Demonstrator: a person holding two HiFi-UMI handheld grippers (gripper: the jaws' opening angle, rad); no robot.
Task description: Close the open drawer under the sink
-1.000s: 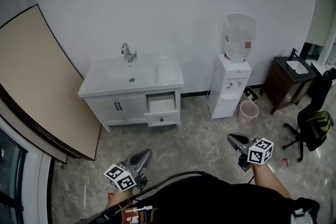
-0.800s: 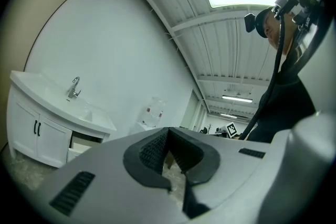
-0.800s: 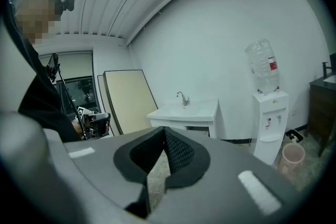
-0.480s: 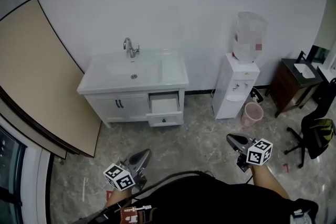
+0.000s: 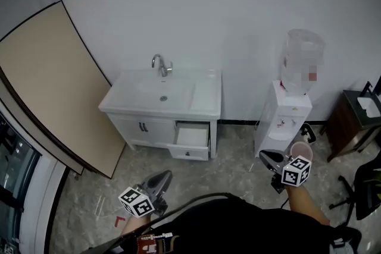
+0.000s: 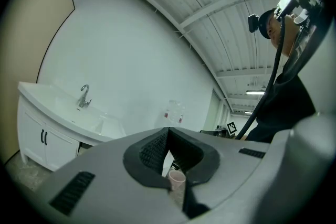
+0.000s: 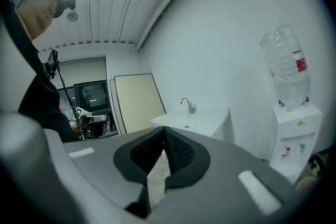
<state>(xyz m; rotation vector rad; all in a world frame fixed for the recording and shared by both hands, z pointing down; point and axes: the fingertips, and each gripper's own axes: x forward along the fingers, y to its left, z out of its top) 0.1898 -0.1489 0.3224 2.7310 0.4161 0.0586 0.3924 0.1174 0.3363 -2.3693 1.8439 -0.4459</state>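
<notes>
Hovering well apart from the open drawer (image 5: 191,135) under the right end of the sink (image 5: 156,110), the clenched, empty left hand-held gripper (image 5: 165,175) and right hand-held gripper (image 5: 263,156) are probably at the approach step, needing next to push its front shut.

The left gripper (image 5: 164,175) is held low on the left, in front of the torso, pointing forward and about level. Its jaws are closed tip to tip with nothing between them. The right gripper (image 5: 262,155) reaches out from a bare forearm (image 5: 305,204), tilted slightly downward, jaws likewise together and empty.
</notes>
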